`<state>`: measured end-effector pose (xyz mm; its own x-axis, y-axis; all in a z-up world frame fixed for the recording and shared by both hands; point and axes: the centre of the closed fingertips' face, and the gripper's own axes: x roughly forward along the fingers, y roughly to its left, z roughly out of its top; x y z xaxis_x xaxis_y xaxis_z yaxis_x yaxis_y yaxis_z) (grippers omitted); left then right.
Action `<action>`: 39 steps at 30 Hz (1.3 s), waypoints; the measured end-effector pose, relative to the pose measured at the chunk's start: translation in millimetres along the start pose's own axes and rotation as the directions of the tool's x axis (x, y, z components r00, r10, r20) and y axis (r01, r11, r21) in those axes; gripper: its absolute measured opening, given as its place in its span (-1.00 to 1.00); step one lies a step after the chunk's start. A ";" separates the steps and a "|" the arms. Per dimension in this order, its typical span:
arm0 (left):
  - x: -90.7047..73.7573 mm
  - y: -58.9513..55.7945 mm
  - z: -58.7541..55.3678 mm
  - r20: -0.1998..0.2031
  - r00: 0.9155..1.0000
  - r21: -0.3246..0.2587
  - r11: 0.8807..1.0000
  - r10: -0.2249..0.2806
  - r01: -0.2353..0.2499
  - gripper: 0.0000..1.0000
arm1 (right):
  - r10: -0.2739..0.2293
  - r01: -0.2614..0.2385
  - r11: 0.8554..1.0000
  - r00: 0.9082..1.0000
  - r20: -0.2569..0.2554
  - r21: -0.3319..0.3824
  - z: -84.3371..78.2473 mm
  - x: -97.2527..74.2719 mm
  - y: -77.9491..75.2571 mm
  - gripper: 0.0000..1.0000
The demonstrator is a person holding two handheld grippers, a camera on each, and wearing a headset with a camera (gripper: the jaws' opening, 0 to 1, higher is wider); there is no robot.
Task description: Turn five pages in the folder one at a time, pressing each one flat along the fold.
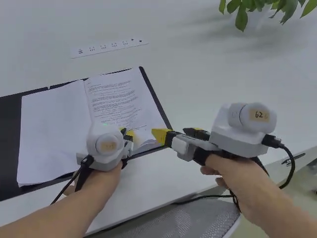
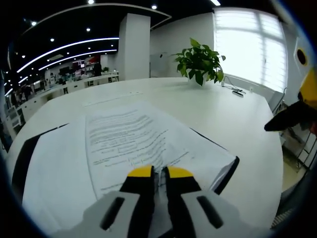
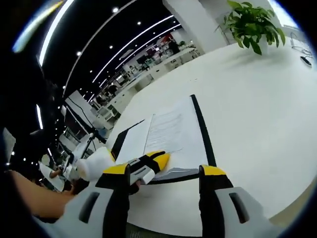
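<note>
Currently on the white table (image 1: pixel 223 64): one black folder (image 1: pixel 9 114), lying open near the front edge. Its left page (image 1: pixel 52 129) is blank. Its right page (image 1: pixel 116 101) carries lines of black print too small to read.

Left gripper (image 2: pixel 158 172): yellow-tipped jaws pressed together at the near edge of the printed page; whether paper lies between them cannot be told. Its round cap bears a faint orange label (image 1: pixel 108 146), illegible.

Right gripper (image 3: pixel 164 170): jaws spread wide, held just off the folder's near right corner and pointing toward the left gripper. The sticker (image 1: pixel 260 115) on its cap reads "62".

Also present: a white power strip (image 1: pixel 109 46) beyond the folder, and a leafy green plant (image 1: pixel 257 7) at the far right.
</note>
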<state>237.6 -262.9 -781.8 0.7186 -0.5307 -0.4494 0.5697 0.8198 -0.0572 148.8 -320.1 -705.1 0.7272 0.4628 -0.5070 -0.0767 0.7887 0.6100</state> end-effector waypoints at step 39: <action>-0.5 -0.8 1.1 0.003 1.000 -0.006 1.000 0.011 -0.011 -0.86 | -0.164 0.131 0.909 0.985 0.051 0.395 -21.0 63.8 -50.6 -1.00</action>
<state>237.2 -263.6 -780.5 0.7263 -0.5219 -0.4472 0.5592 0.8271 -0.0570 184.8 -322.0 -781.1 0.7638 0.3058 -0.5685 0.2949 0.6181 0.7287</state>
